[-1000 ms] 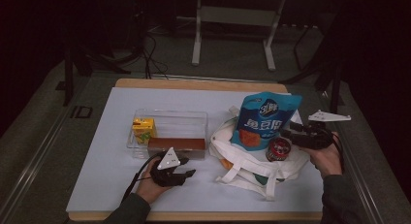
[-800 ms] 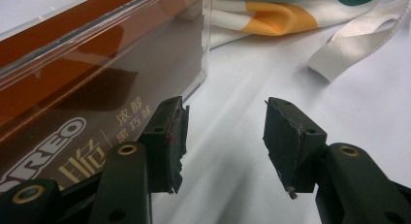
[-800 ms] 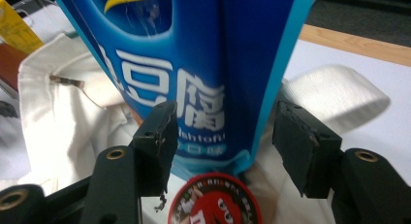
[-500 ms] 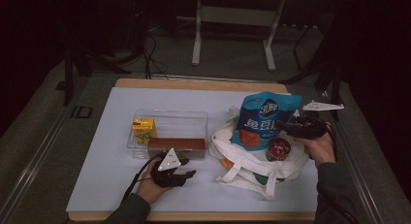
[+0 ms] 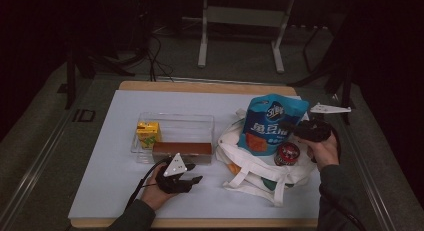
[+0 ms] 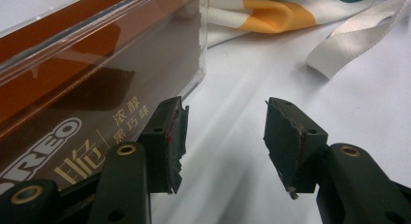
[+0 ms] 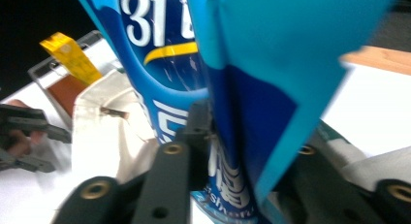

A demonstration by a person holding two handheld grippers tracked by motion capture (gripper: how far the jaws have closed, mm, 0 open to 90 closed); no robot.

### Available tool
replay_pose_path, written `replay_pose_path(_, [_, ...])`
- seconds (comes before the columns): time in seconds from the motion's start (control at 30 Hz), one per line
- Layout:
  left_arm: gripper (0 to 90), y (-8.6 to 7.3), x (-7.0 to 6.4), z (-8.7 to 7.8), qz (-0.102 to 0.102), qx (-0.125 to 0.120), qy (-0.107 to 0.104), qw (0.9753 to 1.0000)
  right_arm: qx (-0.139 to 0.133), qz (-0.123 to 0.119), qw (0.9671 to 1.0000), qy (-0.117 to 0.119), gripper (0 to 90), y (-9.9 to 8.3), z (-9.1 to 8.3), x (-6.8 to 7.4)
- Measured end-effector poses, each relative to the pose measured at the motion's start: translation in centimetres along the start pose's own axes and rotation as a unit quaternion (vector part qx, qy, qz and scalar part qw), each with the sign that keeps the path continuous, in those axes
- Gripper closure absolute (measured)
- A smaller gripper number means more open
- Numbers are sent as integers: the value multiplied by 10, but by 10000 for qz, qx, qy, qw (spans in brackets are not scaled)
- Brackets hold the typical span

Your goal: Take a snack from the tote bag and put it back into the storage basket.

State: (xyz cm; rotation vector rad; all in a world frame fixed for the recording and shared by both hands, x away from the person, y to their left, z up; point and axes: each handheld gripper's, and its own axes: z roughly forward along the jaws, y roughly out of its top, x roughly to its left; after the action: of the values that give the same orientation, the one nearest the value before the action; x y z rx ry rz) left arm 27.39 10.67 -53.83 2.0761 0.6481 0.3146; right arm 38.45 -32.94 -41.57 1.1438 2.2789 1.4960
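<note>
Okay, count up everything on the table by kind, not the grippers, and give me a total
Snack pouches: 1, blue pouch
Cans: 1, red-lidded can
Cartons: 1, yellow carton
Boxes: 1, brown box
Clear trays: 1, clear tray
Bags: 1, tote bag
Total: 6

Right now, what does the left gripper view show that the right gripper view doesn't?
The left gripper view alone shows the left gripper open over bare white table, beside gold lettering on the brown Oreo box. The right gripper view alone shows the right gripper shut on the blue snack pouch, plus the yellow juice carton. Both show the clear plastic bin and the white tote bag.
</note>
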Motion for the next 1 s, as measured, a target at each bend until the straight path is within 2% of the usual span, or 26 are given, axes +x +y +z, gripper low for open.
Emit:
replay_pose_path(0.03, [491,0,0,0,-6,0,1,10000,-74,-28,9999,96,820,-2,0,-1])
replay_pose_path(0.27, [490,0,0,0,3,11,11,10000,-124,-58,9997,178,880,-4,-1,-1])
replay_pose_path(0.43, [490,0,0,0,10,20,12,10000,-134,-49,9997,200,888,-2,-1,2])
replay_pose_path(0.63, [490,0,-1,0,25,23,14,10000,-256,-130,9990,333,891,3,-2,8])
replay_pose_path(1.0, [490,0,-1,0,37,17,17,10000,-238,-260,9991,255,891,22,-8,24])
